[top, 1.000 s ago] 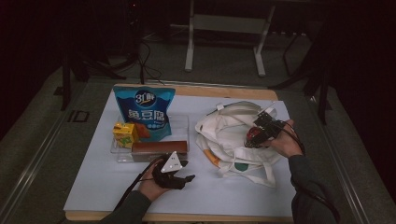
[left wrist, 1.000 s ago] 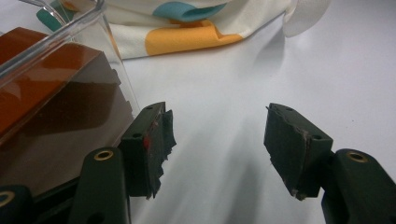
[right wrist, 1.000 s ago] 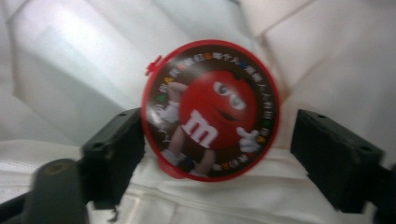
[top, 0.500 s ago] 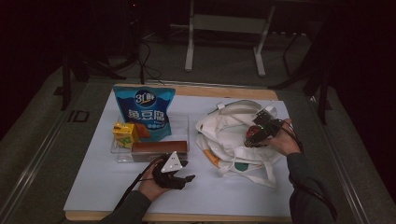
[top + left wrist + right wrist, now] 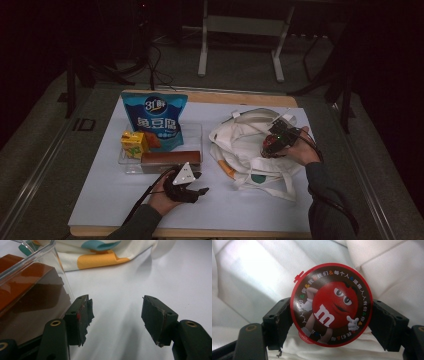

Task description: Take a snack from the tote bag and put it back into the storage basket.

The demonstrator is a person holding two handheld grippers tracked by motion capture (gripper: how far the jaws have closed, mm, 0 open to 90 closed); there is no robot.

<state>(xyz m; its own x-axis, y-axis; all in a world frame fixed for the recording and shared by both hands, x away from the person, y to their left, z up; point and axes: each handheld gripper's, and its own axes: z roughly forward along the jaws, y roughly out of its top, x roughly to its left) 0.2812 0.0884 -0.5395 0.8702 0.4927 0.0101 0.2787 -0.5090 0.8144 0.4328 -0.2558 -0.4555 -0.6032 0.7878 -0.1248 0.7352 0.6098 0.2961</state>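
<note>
My right gripper (image 5: 330, 315): fingers (image 5: 277, 320) clenched on a round red candy tub (image 5: 331, 304), one pad on each side of its rim. The lid faces my camera, a red cartoon figure printed on it, a small tab at its upper left edge. Behind and below the fingers lies white cloth, folded and creased: the canvas bag (image 5: 245, 145). In the high view the right gripper (image 5: 274, 142) hangs over the bag's middle, tub (image 5: 270, 144) between the fingers, the person's hand (image 5: 300, 150) behind it.

My left gripper (image 5: 116, 315): fingers (image 5: 81, 315) released, standing apart with nothing between them, bare white desk (image 5: 150, 277) beneath and ahead. Just beside the left-hand finger, the wall of a clear plastic tray (image 5: 60, 270), with a brown packet (image 5: 27, 287) inside it. Farther ahead of the fingers, the bag's edge with orange and teal patches (image 5: 100, 258).

In the high view the left gripper (image 5: 192, 189) sits low near the desk's front edge, tray (image 5: 197, 131) just beyond it. In the tray: a blue snack pouch (image 5: 155, 117) leaning upright, a yellow carton (image 5: 134, 144), the brown packet (image 5: 170, 157) along the near wall. Tray and bag lie apart, well clear of each other.
</note>
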